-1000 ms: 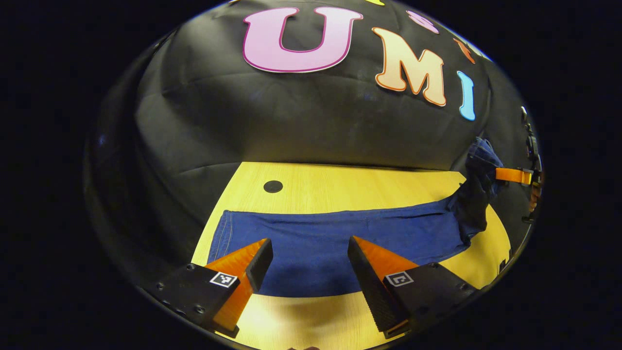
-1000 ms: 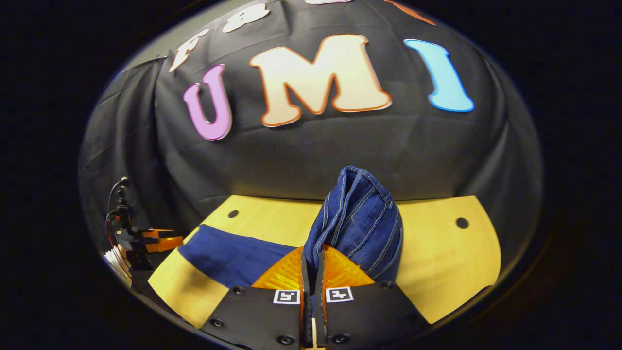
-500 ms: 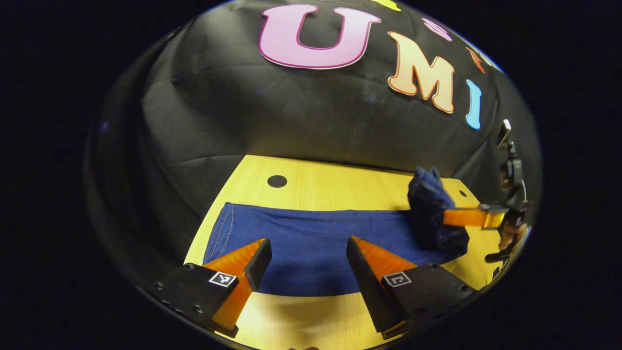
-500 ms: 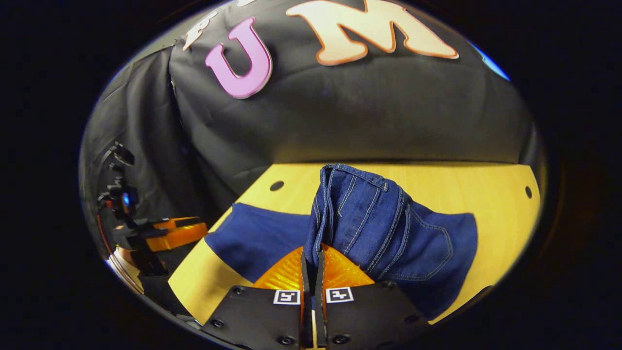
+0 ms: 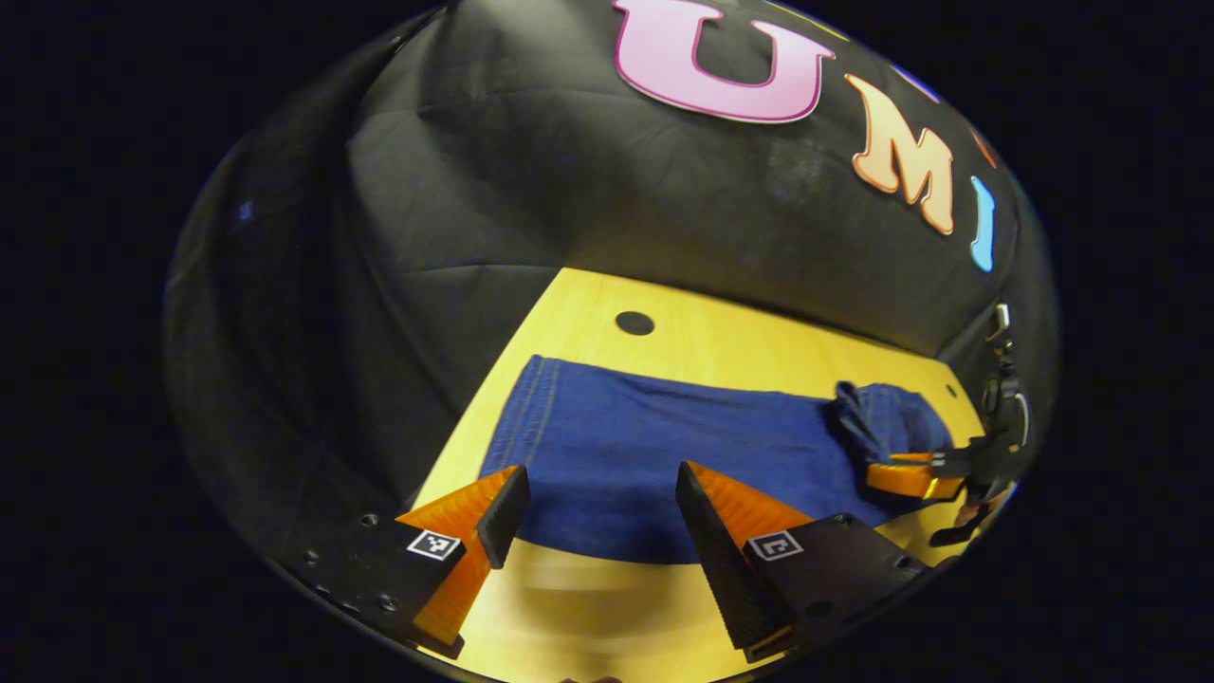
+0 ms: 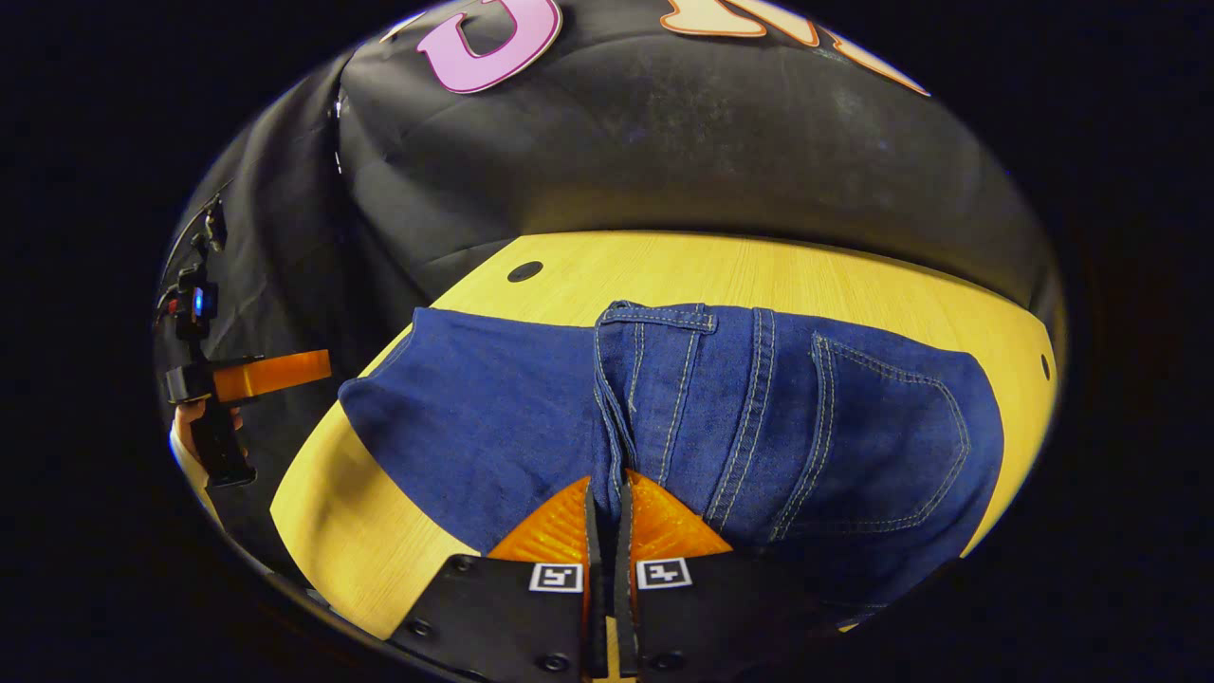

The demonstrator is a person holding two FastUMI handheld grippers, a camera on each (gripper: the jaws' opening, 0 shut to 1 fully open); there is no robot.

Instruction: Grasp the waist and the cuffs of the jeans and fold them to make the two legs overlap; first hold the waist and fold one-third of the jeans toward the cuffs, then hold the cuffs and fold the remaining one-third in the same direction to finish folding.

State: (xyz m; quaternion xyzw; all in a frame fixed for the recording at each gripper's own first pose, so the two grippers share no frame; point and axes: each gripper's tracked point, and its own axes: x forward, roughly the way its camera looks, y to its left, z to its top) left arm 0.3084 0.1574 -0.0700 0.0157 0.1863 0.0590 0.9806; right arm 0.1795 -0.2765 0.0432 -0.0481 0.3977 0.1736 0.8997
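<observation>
Dark blue jeans [image 5: 654, 446] lie along the yellow wooden table [image 5: 702, 332], legs overlapped, with the cuff edge [image 5: 531, 408] at the left. My left gripper [image 5: 597, 507] hovers open over the jeans' near edge by the cuffs, nothing between its fingers. In the right gripper view my right gripper [image 6: 612, 493] is shut on the waist [image 6: 654, 318], which is folded over and lies low on the legs, back pocket [image 6: 882, 436] facing up. The right gripper [image 5: 906, 474] also appears far right in the left gripper view, and the left gripper [image 6: 270, 375] at the left of the right gripper view.
A hand [image 6: 190, 417] holds the left gripper's handle beyond the table's edge. Round dark holes [image 5: 634, 323] [image 6: 524, 271] mark the tabletop near the back. Bare wood runs behind the jeans up to the black cloth wall.
My right gripper has brought the lifted waist down and toward the cuffs, laying it over the legs. My left gripper stayed open and shifted slightly at the cuff end.
</observation>
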